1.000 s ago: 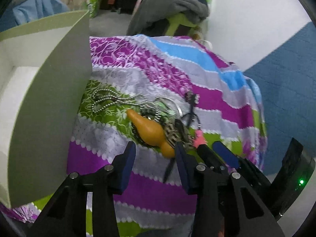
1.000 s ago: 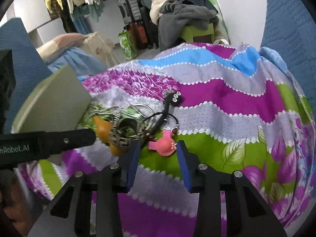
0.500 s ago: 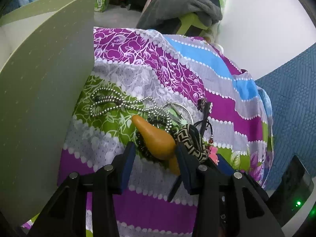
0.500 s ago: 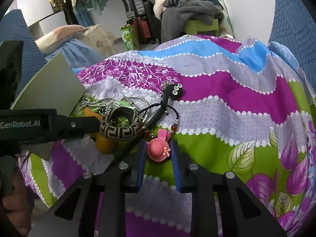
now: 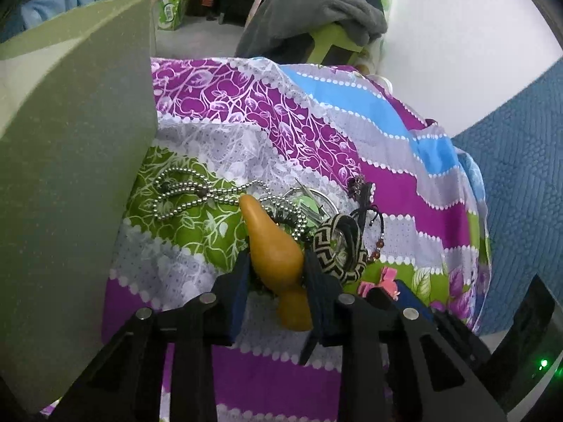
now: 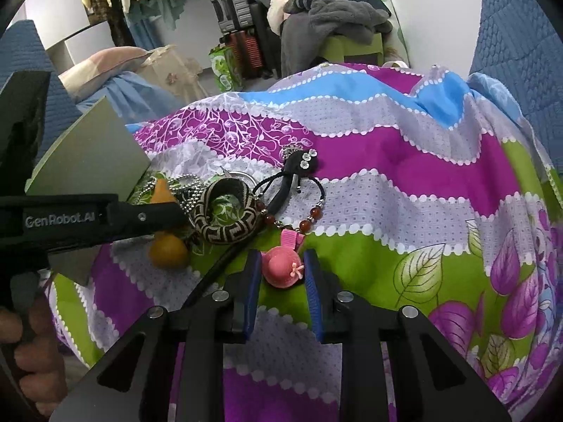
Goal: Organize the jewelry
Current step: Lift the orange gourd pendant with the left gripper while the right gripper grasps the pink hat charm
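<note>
A pile of jewelry lies on a patterned bedspread (image 5: 387, 176). My left gripper (image 5: 276, 267) has closed its jaws around an orange gourd-shaped pendant (image 5: 272, 246), touching both sides. A silver bead chain (image 5: 190, 193) and a black-and-cream woven bangle (image 5: 337, 249) lie beside it. My right gripper (image 6: 283, 269) is shut on a pink hat-shaped hair clip (image 6: 283, 267). In the right wrist view the bangle (image 6: 225, 218), a red bead bracelet (image 6: 309, 216) and a black hair clip (image 6: 302, 165) lie just beyond it.
A green box with its lid open (image 5: 70, 176) stands at the left, close to the pile; it also shows in the right wrist view (image 6: 91, 154). A chair heaped with grey clothes (image 5: 316, 10) and suitcases (image 6: 239, 17) stand beyond the bed.
My left gripper moved forward and closed around the orange pendant. My right gripper moved forward and closed on the pink hat clip.
</note>
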